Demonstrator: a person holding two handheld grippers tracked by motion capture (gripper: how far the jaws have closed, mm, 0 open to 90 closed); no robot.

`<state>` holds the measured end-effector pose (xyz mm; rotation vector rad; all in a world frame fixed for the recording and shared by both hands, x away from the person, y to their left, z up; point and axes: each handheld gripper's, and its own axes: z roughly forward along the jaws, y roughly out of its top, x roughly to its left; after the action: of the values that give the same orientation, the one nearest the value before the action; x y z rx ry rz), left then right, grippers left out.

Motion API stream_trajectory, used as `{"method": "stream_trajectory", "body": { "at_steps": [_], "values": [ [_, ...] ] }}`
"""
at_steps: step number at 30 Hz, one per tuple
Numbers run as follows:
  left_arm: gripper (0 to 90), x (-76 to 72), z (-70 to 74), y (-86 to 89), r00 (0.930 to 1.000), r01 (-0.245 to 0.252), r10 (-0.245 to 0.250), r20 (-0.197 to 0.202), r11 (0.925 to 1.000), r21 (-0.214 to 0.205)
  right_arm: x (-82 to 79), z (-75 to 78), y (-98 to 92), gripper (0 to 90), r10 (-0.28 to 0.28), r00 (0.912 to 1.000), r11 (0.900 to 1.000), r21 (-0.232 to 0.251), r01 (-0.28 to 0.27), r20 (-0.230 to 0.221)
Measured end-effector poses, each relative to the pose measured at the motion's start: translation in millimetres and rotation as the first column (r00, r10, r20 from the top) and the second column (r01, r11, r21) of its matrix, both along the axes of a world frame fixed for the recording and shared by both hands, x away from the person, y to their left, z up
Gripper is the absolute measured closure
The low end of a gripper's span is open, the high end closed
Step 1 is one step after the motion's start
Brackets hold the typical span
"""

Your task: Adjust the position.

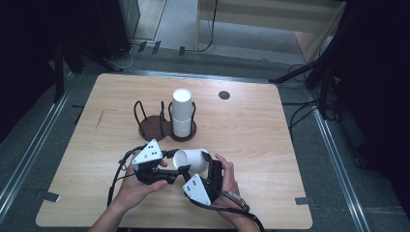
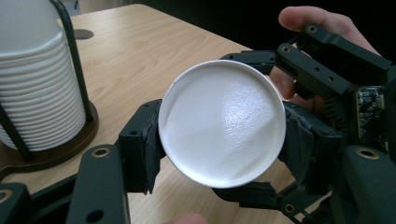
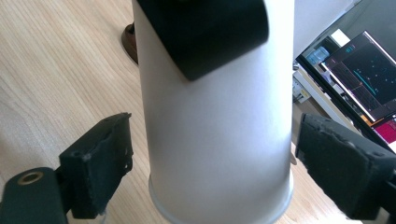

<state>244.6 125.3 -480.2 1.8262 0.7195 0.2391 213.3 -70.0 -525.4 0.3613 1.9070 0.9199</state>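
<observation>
Handover in mid-air, low over the near table: the left gripper is clamped on the base end of the white paper cup, while the right gripper stands released, pads clear of the cup's sides. Cup smooth, undented, lying sideways. Slotting it into the holder by the stack of cups looks left.

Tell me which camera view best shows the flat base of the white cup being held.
The left gripper view: the white cup faces it base-on, round and glossy. The high view shows the cup small, lying sideways between the hands. The right gripper view shows its side wall and rim, not the base.
</observation>
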Motion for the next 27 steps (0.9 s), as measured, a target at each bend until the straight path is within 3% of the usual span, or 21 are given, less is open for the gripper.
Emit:
{"method": "stream_trajectory", "body": {
  "at_steps": [12, 27],
  "values": [
    [36.4, 5.1, -1.5, 15.2, 0.9968, -0.080, 0.080, 0.002, 0.9961, -0.038, 0.8, 3.3, -4.7, 8.4, -0.030, 0.9994, 0.9983, 0.050, 0.031, -0.015],
    [36.5, 5.0, 1.7, 25.4, 0.9868, -0.148, 0.153, 0.052, 0.9845, -0.095, 6.5, 1.8, -12.2, 8.1, -0.089, 0.9931, 0.9892, 0.109, 0.097, -0.077]
  ]
}}
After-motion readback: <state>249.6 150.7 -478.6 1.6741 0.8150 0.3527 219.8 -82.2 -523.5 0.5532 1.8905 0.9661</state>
